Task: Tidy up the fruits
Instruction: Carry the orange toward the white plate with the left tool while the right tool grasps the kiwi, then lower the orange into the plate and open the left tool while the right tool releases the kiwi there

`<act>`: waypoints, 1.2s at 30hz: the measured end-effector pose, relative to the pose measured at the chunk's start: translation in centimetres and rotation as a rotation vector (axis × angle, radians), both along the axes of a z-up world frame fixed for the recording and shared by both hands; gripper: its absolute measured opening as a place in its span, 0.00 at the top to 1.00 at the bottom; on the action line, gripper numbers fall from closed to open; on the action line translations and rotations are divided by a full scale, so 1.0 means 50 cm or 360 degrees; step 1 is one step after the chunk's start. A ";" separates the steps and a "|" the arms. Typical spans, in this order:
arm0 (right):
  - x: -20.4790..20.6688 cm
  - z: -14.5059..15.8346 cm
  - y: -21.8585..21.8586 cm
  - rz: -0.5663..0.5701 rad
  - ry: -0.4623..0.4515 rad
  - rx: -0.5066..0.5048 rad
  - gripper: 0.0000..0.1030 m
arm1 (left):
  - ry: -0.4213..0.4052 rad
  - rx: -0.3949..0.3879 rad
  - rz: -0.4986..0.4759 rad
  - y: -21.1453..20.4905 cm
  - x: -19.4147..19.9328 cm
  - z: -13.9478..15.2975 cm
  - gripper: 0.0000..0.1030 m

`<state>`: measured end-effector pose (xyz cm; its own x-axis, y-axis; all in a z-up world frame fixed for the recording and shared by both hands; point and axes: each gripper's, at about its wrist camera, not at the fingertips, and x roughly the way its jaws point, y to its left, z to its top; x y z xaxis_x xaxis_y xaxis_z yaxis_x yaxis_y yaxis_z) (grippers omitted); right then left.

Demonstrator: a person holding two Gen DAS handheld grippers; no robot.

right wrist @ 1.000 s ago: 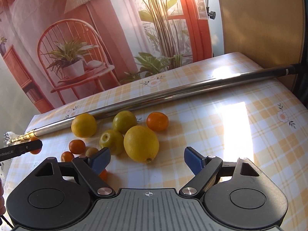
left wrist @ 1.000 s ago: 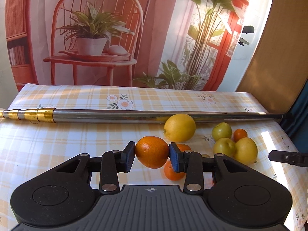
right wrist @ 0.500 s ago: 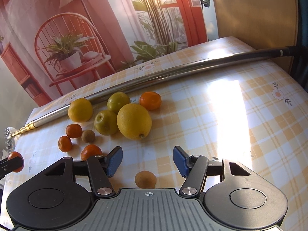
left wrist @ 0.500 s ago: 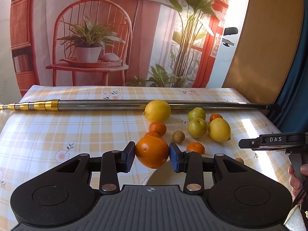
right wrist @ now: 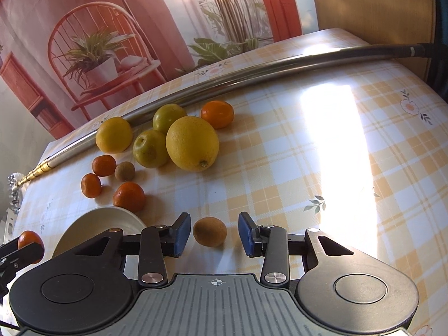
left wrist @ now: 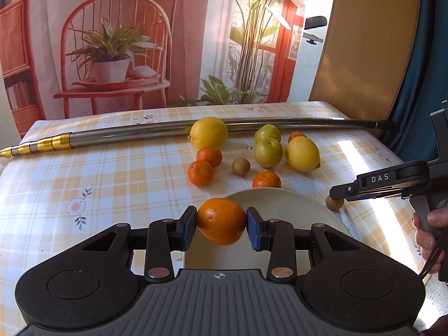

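The left hand-held gripper (left wrist: 221, 221) is clamped on an orange (left wrist: 221, 221), one blue pad on each side. It holds the orange just above the white plate (left wrist: 294, 204) on the bench (left wrist: 112, 184). The orange looks round, firm and a bit slippery, so a grip across its fat middle is best. The right hand-held gripper (right wrist: 214, 233) has its pads apart, with a small brown fruit (right wrist: 210, 231) between them, not touched yet. That one looks light and may roll.
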<state>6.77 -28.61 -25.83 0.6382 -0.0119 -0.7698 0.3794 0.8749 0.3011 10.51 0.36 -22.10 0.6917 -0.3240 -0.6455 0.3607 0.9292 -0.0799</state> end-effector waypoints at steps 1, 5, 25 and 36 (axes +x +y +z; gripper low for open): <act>0.001 -0.003 0.000 0.0006 0.0006 0.0003 0.68 | 0.0006 0.0005 -0.0007 -0.003 -0.001 -0.003 0.61; 0.005 -0.008 0.003 0.0047 0.0017 0.0014 0.74 | 0.0018 0.0022 -0.0024 -0.008 -0.003 -0.008 0.61; 0.008 -0.006 0.000 0.0071 0.0018 0.0017 0.75 | 0.0053 0.0033 0.0022 -0.006 -0.005 -0.010 0.61; -0.011 0.036 0.037 0.0174 -0.0061 -0.0040 0.75 | 0.0118 0.0082 -0.0016 -0.008 -0.019 -0.022 0.61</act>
<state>6.21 -26.78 -24.03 0.6658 0.0404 -0.7451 0.2697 0.9180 0.2908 9.55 -0.02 -23.21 0.6384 -0.2956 -0.7106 0.3647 0.9293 -0.0589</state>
